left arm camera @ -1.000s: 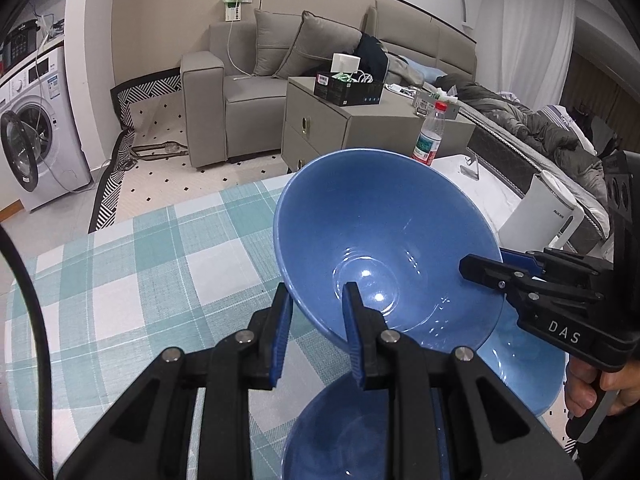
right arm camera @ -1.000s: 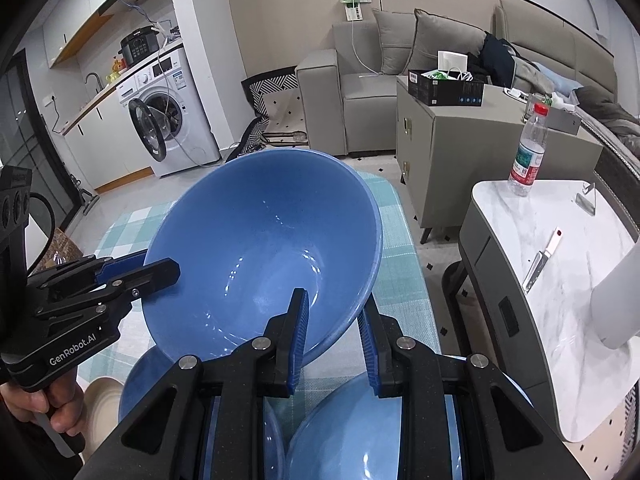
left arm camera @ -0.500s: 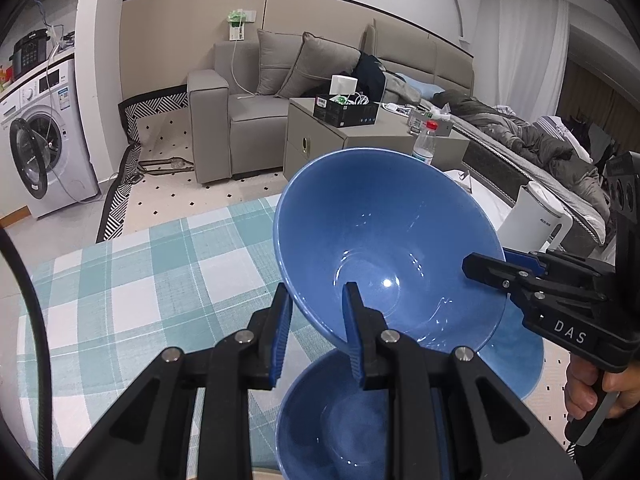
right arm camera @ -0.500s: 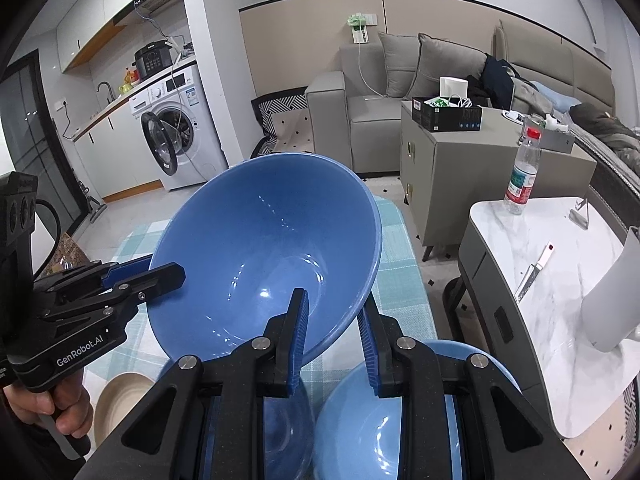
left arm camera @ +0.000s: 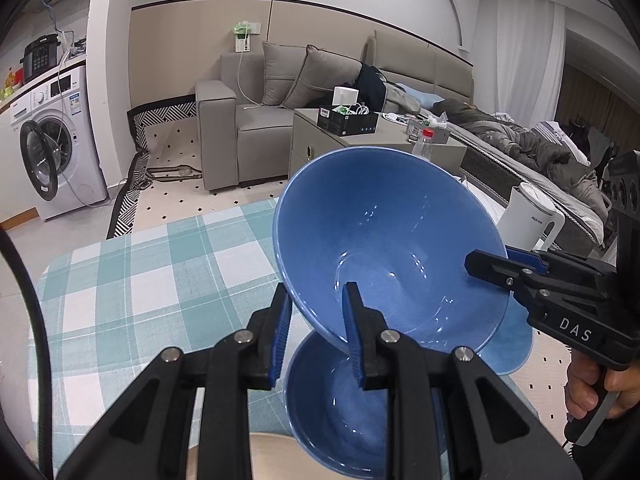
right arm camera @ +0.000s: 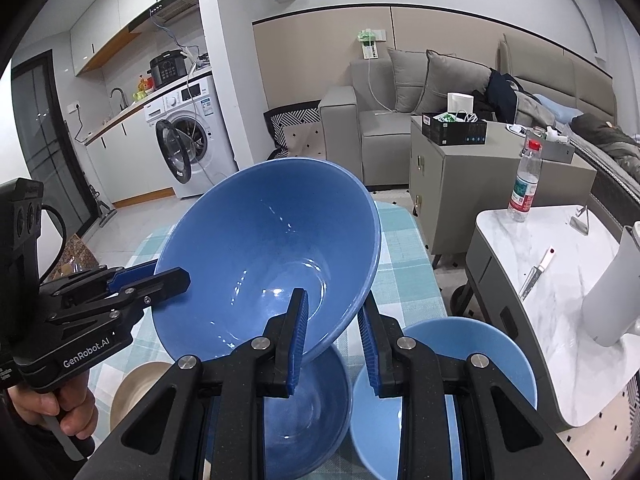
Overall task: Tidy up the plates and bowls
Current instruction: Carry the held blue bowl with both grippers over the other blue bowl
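Mid-carry, by the look of it: large blue bowl (left arm camera: 384,248) held in the air by both grippers at once, above darker blue bowl (left arm camera: 340,412) sitting on checked tablecloth (left arm camera: 132,288). Left gripper (left arm camera: 316,320) clamped on the near rim, one finger inside the bowl, one outside; right gripper (right arm camera: 332,332) pinching the opposite rim the same way, seen from the left wrist view as the black "DAS" unit entering from the right. Bowl tilted, mouth facing each camera, clear of the table and apart from the bowl below. Lighter blue bowl (right arm camera: 444,388) just right of the dark one; a beige dish (right arm camera: 136,392) partly visible at left near the holder's hand (right arm camera: 60,412). Likely next: level the bowl, centre it over the intended stack and lower it in to nest, then release both rims together. Which bowl is the target is not clear from here. Grippers roughly opposed, fingers angled forward and slightly down, handles low and close to the body.
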A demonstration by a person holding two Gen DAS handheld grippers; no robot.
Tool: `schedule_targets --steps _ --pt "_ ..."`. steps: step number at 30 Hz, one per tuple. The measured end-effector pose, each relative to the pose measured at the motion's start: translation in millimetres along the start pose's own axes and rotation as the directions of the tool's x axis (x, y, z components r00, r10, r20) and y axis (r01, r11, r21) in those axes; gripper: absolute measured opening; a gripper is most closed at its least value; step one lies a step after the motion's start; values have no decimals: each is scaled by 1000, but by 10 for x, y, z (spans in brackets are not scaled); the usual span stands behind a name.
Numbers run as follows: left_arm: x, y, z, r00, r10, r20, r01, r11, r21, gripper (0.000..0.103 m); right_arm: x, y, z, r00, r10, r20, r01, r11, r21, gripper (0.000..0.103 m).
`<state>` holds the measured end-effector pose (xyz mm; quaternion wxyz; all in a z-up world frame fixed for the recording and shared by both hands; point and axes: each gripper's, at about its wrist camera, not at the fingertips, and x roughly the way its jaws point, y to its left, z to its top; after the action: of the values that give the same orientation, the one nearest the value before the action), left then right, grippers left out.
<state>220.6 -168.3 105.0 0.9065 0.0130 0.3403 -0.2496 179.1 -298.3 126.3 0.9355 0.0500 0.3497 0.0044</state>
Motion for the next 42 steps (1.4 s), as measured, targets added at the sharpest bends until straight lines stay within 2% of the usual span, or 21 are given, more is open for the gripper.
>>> schedule_targets --steps 11,22,42 --pt "-286 -34 -113 999 4 34 -4 1000 10 24 -258 135 -161 999 4 37 -4 1000 -6 26" --pt "-457 -116 -277 999 13 37 -14 1000 27 24 -510 239 -408 997 17 79 -18 1000 15 27" --pt "-508 -179 -506 999 31 20 -32 999 30 24 -551 236 -736 995 56 84 -64 994 91 27"
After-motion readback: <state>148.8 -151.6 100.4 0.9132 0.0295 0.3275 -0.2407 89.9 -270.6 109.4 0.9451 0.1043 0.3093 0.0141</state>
